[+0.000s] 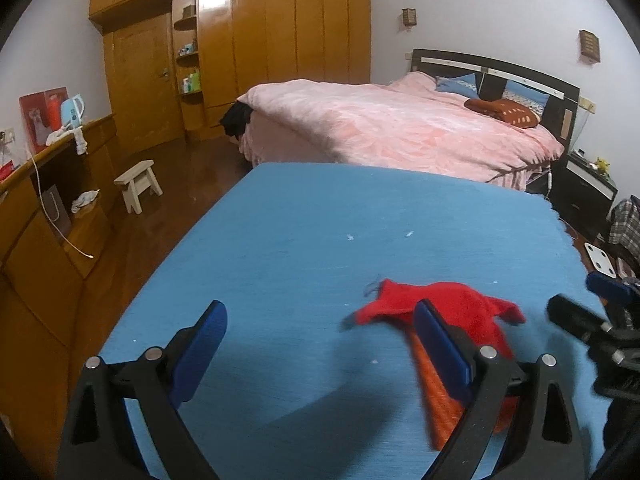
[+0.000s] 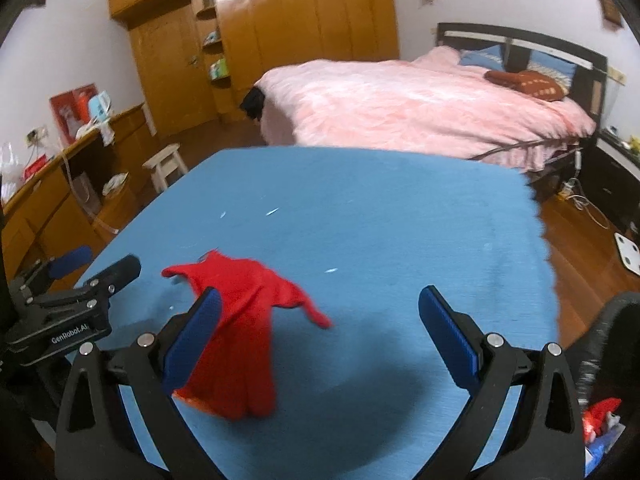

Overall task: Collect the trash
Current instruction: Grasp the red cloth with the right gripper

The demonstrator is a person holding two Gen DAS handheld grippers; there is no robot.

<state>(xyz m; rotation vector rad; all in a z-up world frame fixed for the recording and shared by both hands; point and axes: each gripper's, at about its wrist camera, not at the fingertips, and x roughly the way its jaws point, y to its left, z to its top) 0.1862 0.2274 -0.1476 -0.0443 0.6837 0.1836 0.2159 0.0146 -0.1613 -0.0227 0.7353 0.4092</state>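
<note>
Right wrist view: my right gripper and left gripper gape wide, empty; limp red fabric scrap looks light, soft—I'd pinch its bunched middle.

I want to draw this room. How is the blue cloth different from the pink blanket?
The blue cloth looks flat and smooth, while the pink blanket is puffy and rumpled. The blue cloth has a red rag and small white scraps on it; the pink blanket has a brown pillow. Both are spread-out fabric covers.
</note>
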